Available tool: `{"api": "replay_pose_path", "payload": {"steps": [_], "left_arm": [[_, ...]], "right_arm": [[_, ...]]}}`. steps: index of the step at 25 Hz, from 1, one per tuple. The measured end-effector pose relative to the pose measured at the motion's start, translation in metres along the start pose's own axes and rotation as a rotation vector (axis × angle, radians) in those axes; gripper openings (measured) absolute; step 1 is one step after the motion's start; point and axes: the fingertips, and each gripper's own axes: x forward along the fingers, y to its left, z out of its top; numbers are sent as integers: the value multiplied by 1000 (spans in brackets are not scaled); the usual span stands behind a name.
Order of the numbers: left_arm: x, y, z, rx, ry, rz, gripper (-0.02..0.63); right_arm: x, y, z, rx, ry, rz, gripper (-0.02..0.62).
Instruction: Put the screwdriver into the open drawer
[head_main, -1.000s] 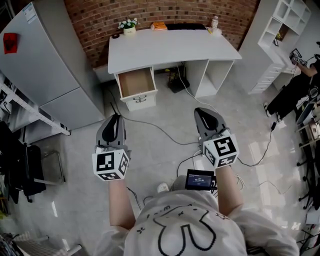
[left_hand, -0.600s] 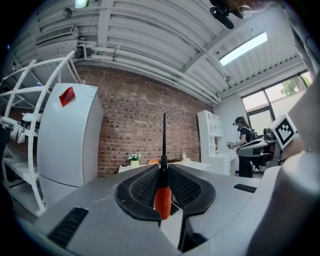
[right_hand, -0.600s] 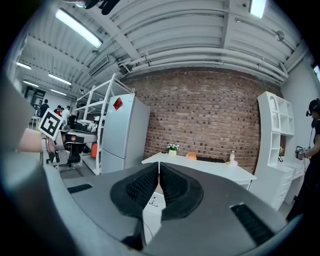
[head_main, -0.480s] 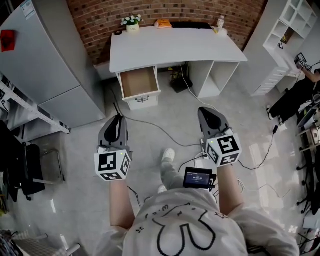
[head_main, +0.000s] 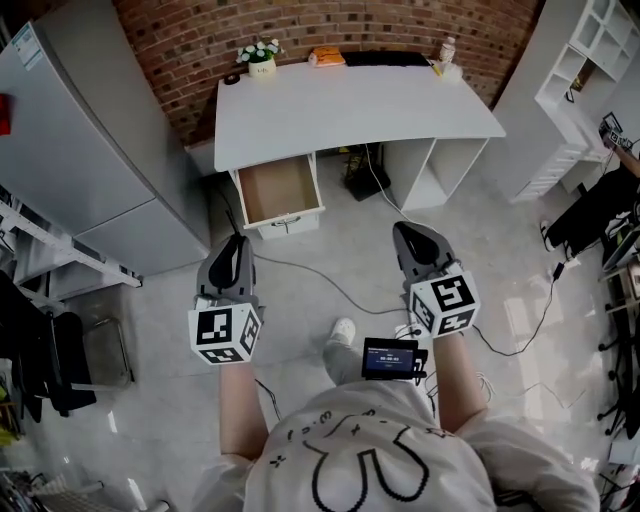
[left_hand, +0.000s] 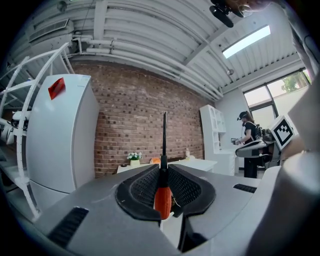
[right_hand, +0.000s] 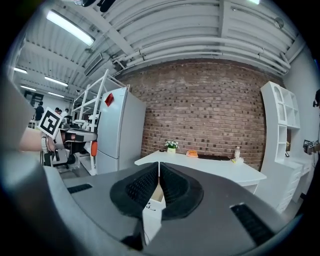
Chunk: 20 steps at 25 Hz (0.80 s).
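The screwdriver (left_hand: 162, 196) has an orange handle and a dark shaft that points straight up; my left gripper (left_hand: 164, 172) is shut on its handle. In the head view the left gripper (head_main: 233, 243) hangs over the floor, short of the open drawer (head_main: 279, 189), with the screwdriver's shaft (head_main: 229, 220) poking out ahead. The drawer is pulled out from the left end of the white desk (head_main: 350, 105) and looks empty. My right gripper (head_main: 407, 231) is level with the left one, shut with nothing in it; its jaws (right_hand: 159, 172) face the desk (right_hand: 215, 169).
A grey fridge (head_main: 90, 130) stands left of the desk, with a metal rack (head_main: 50, 250) nearer me. Cables (head_main: 330, 285) trail over the floor between grippers and desk. A flower pot (head_main: 262, 60), an orange item (head_main: 322, 57) and a bottle (head_main: 446, 50) sit at the desk's back edge. White shelving (head_main: 580, 80) stands at the right.
The person has stepped forward, so the desk and open drawer sit closer to the grippers. Both grippers keep their pose; the left one still holds the screwdriver.
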Motion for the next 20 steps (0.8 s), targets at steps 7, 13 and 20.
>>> {"api": "replay_pose_path", "payload": {"steps": [7, 13, 20], "left_arm": [[80, 28, 3, -11, 21, 8, 61], [140, 38, 2, -23, 37, 1, 61], [195, 43, -2, -31, 54, -2, 61]], "right_arm": [[76, -40, 6, 14, 5, 6, 21], [116, -76, 0, 25, 32, -5, 21], [148, -118, -11, 61, 47, -36, 22]]}}
